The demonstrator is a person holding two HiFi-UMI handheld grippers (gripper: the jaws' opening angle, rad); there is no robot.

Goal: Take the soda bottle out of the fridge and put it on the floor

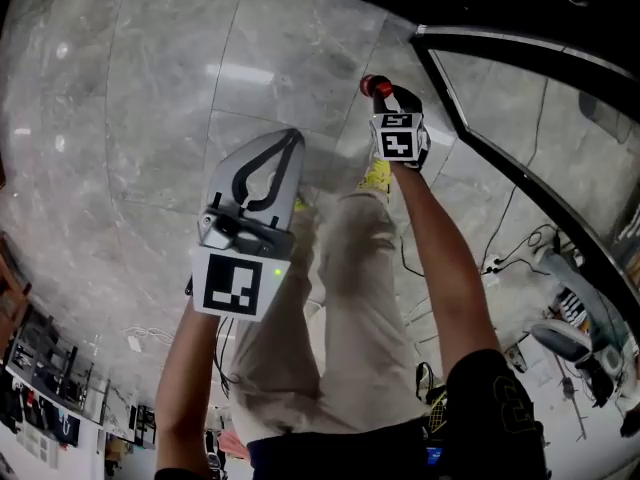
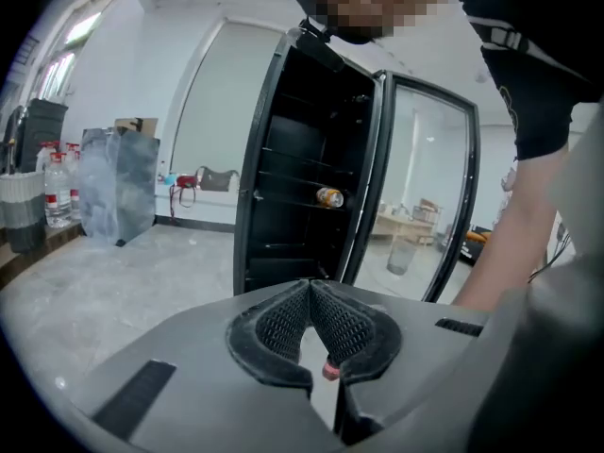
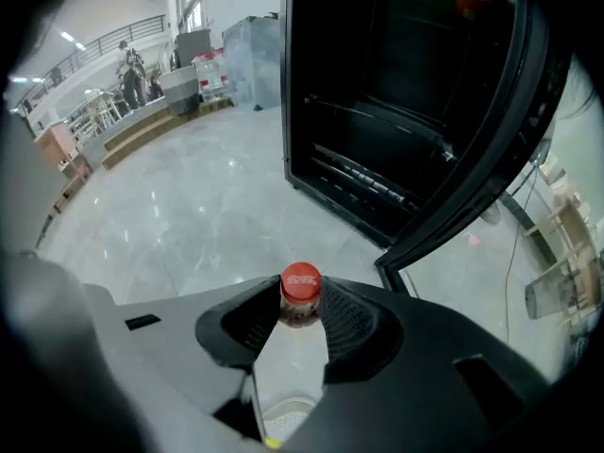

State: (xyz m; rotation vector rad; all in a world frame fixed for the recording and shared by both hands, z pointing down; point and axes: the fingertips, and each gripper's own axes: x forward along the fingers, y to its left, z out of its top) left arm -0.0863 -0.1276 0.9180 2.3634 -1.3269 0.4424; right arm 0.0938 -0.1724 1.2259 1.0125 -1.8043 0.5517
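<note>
The soda bottle is already out of the fridge. The right claw is closed narrowly on its neck, just under the red cap, and holds it over the grey marble floor. The bottle hangs below the claw, so its base is hidden, and I cannot tell whether it touches the floor yet. What seems left is to stand it upright on the tiles and open the claw.

The left claw has its jaws pressed together with nothing between them. It sits at centre-left of the head view, well apart from the bottle.

The fridge stands open at the upper right of the right gripper view. Its glass door swings out to the right, with its lower corner near the bottle. One can lies on a shelf inside. In that view the floor to the left of the bottle is broad and bare. In the head view the person's yellow shoe is just below the bottle, so the free room lies up and left of it.
</note>
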